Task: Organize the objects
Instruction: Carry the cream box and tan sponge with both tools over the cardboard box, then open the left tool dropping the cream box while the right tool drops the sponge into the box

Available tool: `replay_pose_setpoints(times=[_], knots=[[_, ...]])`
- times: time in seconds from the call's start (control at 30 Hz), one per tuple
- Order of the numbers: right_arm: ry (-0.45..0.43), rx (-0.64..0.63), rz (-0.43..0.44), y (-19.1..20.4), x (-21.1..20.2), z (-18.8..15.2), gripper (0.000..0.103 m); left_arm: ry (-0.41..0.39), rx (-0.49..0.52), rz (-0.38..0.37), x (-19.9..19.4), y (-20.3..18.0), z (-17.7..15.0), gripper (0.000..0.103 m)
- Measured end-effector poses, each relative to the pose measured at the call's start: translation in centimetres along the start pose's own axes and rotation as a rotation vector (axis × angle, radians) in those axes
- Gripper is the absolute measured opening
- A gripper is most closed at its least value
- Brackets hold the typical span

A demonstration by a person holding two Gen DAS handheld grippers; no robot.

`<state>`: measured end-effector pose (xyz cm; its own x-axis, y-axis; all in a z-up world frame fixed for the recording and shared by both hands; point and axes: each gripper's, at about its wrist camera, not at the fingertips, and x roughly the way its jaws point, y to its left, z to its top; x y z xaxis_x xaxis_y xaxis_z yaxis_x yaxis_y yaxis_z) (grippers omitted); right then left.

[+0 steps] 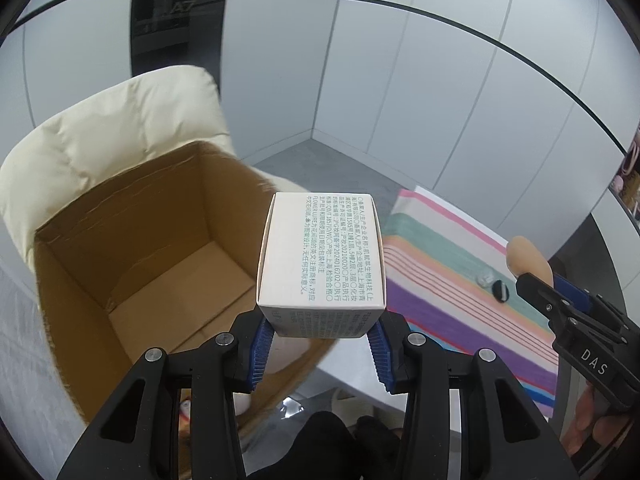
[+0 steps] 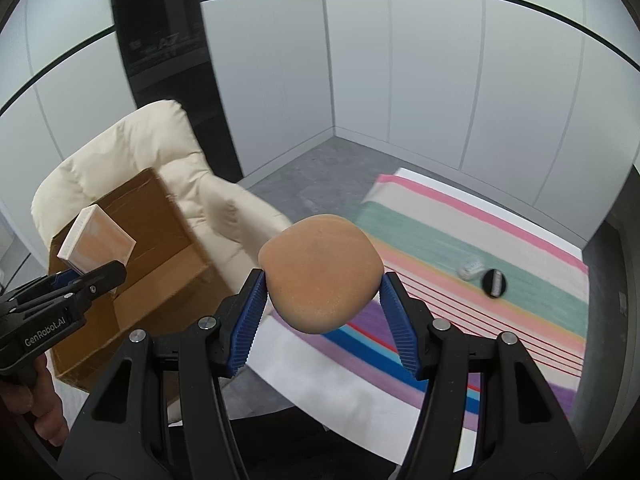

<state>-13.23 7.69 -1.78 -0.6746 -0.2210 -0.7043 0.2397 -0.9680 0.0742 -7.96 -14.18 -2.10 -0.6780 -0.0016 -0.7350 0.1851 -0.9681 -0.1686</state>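
While both hands carry loads, the open cardboard box (image 1: 132,264) sits furthest left, resting on a cream padded chair (image 1: 100,136), its mouth facing up and nothing visible inside. Just right of it, the left gripper (image 1: 320,330) clamps the lower end of one small white carton (image 1: 322,256) printed with text; its long axis runs forward, away from the jaws, and it hangs at the box's near right edge — so this hand is the nearer to the box. Further right, the right gripper (image 2: 322,300) squeezes one tan, rounded sponge-like puff (image 2: 320,272) between its blue pads, over a striped mat (image 2: 500,292) on the table. On the mat, well apart from both grippers, lie two small items — one clear piece (image 2: 470,269) and one black round cap (image 2: 493,282), just beside each other.
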Motion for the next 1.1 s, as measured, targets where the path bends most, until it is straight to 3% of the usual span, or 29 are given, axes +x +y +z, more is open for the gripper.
replay_pose_setpoints(times=[0.53, 0.6, 0.67, 0.83, 1.1], knots=[[0.018, -0.122, 0.109, 9.7, 2.1, 0.8, 0.061, 0.012, -0.049, 0.100, -1.8, 7.3, -1.2, 0.046], [0.022, -0.138, 0.123, 10.8, 2.4, 0.9, 0.061, -0.002, -0.048, 0.114, -2.1, 7.8, -1.4, 0.052], [0.025, -0.153, 0.141, 12.1, 2.6, 0.9, 0.061, -0.013, -0.043, 0.143, -2.7, 8.3, -1.7, 0.072], [0.036, -0.190, 0.175, 15.0, 3.4, 1.0, 0.061, -0.067, -0.084, 0.237, -4.4, 10.9, -2.1, 0.103], [0.060, -0.247, 0.204, 18.9, 4.4, 0.4, 0.062, -0.058, -0.182, 0.297, -5.5, 15.6, -2.4, 0.103]])
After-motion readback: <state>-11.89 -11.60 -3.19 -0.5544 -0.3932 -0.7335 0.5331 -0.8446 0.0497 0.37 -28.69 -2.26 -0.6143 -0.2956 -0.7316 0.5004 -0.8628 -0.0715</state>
